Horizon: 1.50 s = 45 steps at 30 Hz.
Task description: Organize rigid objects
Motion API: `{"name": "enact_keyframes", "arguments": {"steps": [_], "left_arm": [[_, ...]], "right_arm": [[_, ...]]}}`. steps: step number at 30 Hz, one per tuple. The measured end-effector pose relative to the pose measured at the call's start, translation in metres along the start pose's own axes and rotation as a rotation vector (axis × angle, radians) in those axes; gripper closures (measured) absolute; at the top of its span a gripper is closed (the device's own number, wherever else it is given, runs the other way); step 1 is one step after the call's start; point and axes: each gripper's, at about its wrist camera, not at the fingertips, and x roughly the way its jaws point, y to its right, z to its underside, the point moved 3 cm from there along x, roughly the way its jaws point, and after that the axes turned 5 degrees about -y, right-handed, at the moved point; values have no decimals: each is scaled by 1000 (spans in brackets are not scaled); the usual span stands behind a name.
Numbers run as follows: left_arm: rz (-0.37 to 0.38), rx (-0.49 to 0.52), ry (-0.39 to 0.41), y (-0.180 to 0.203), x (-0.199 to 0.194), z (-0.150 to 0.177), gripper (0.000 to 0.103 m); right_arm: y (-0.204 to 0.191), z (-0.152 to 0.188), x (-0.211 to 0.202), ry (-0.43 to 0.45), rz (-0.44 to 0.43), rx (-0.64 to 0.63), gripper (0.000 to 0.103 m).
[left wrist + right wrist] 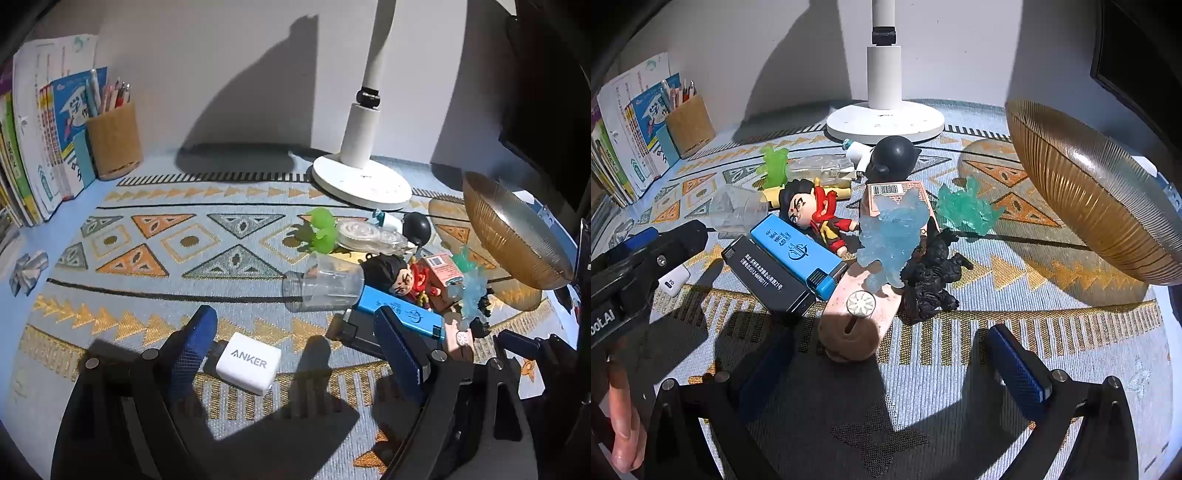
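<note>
Table: a blue woven cloth (221, 240) with orange triangles, by a white wall.
My left gripper (295, 339): jaws wide open, holding nothing. The white square Anker charger (248, 363) lies between my fingers, by the left one.
My right gripper (886, 358): jaws wide open, empty. The pink wooden stand (849, 332) is just ahead at 12 o'clock.
Toy pile: the blue flat lighter (798, 251) lies on the black flat box (768, 277).
Bowl: the ribbed golden glass bowl (1089, 192) tilts at 2 o'clock.

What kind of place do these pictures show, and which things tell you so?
Probably a home study desk. Books stand in a row against the wall, a pen holder full of pens stands beside them, and a white desk lamp stands on a patterned cloth.
</note>
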Motion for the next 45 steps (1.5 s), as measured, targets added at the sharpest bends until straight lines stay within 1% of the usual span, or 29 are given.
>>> {"name": "enact_keyframes", "arguments": {"steps": [2, 4, 5, 6, 7, 8, 9, 10, 12, 14, 15, 17, 20, 23, 25, 29, 35, 39, 45], "left_arm": [[14, 8, -12, 1, -6, -2, 17], [-12, 22, -2, 7, -11, 2, 17], [-28, 13, 3, 8, -18, 2, 17], [-30, -3, 11, 4, -26, 3, 17], [-40, -8, 20, 4, -35, 6, 17], [-46, -14, 21, 4, -45, 8, 17], [-65, -17, 14, 4, -54, 9, 17], [-86, -15, 6, 3, -60, 8, 17], [-127, -17, 16, 3, -79, 9, 17], [-132, -23, 32, 5, -96, 13, 17], [-129, -28, 35, 5, -105, 14, 17], [-126, -34, 46, 7, -121, 17, 17], [-139, -24, 77, 14, -144, 26, 17], [-164, -6, 113, 22, -167, 36, 17], [-171, 0, 145, 26, -184, 42, 17], [-182, 6, 192, 30, -207, 53, 17], [-177, 25, 227, 40, -224, 64, 17], [-162, 37, 229, 42, -226, 69, 17], [-153, 34, 214, 42, -218, 70, 17]], "right_arm": [[0, 0, 0, 0, 0, 0, 0], [0, 0, 0, -1, -1, 0, 0], [0, 0, 0, -6, -2, 3, 0], [0, -2, 1, -34, -6, -2, 0], [0, -4, 1, -91, -17, -22, 0], [2, -4, 1, -132, -30, -8, 0], [3, -2, -1, -146, -25, 17, 0], [5, 3, -4, -167, -3, 6, 0], [8, 10, -13, -189, -17, 44, 0], [13, 18, -36, -127, -42, 100, 0], [14, 21, -51, -89, -38, 108, 0], [11, 22, -81, -20, -14, 100, 0], [4, 30, -137, 106, 33, 65, 0], [0, 35, -163, 167, 53, 60, 0], [-2, 40, -178, 197, 49, 61, 0], [-4, 56, -198, 235, 27, 75, 0], [-3, 70, -211, 258, 12, 90, 0], [0, 76, -218, 270, 5, 112, 0], [6, 76, -223, 300, 7, 132, 0]]}}
